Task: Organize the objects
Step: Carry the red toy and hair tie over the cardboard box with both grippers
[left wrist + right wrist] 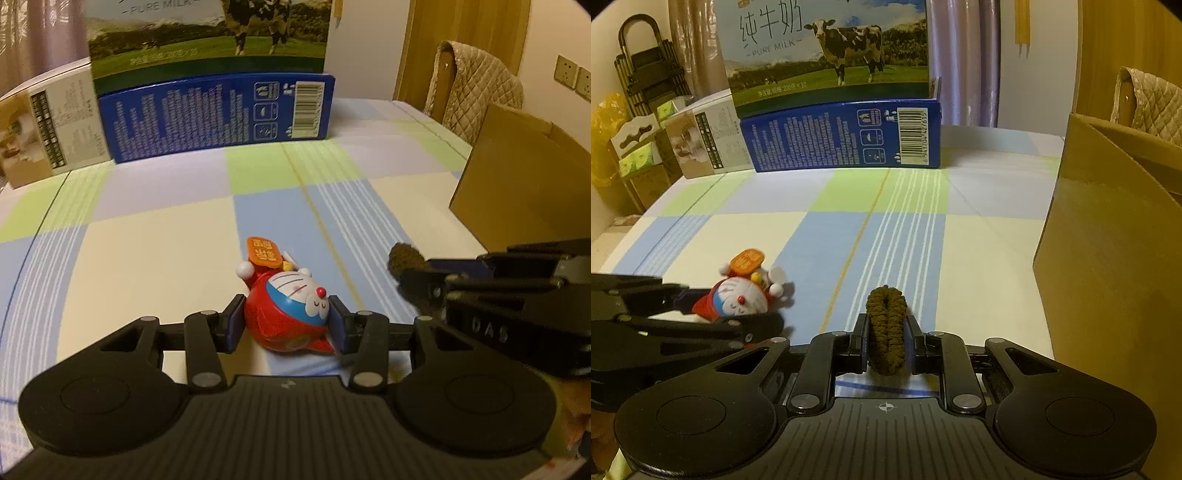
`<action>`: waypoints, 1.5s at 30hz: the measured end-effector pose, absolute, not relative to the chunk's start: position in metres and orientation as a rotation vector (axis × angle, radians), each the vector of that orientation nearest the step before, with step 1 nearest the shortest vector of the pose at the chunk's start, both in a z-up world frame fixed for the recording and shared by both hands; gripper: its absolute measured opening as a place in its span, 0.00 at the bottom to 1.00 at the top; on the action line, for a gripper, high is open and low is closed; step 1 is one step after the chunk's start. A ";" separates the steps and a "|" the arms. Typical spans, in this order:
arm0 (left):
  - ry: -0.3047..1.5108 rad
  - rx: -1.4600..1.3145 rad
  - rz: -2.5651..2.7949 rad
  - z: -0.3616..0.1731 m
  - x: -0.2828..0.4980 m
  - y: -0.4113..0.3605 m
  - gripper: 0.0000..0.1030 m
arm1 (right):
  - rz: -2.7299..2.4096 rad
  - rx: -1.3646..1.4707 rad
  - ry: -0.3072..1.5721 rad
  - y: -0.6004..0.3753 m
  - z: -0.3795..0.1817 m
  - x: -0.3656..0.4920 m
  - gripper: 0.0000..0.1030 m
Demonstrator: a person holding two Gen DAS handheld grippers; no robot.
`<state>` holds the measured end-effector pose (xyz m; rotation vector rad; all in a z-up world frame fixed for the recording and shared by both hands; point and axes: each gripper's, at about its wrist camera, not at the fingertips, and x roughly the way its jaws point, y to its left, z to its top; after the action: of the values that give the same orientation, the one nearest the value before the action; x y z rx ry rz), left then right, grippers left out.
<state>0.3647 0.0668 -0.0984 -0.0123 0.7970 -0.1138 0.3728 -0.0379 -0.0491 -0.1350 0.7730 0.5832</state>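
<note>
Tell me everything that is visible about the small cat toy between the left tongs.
The cat toy is a small figurine of glossy hard plastic, as it looks: a blue and white head with a red nose, closed eyes and whiskers, and a red body. One white fist is raised near an orange sign with characters on it. It lies tipped over on the checked tablecloth, with the sign pointing away from the camera. The left tongs are shut on it, one blue pad pressing on each side of it.
</note>
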 end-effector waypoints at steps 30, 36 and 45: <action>0.869 -0.152 -0.060 -0.038 0.220 0.050 0.39 | 0.621 -0.093 0.808 -0.104 0.004 0.227 0.15; 0.859 -0.156 -0.035 -0.012 0.190 0.041 0.39 | 0.624 -0.082 0.797 -0.124 0.022 0.191 0.15; 0.824 -0.161 -0.030 0.022 0.143 0.020 0.39 | 0.625 -0.074 0.758 -0.146 0.054 0.149 0.15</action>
<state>0.1434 0.0197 0.0216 -0.1613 0.8237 -0.0298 0.1486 -0.1460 0.0543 -0.0739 0.7581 0.6247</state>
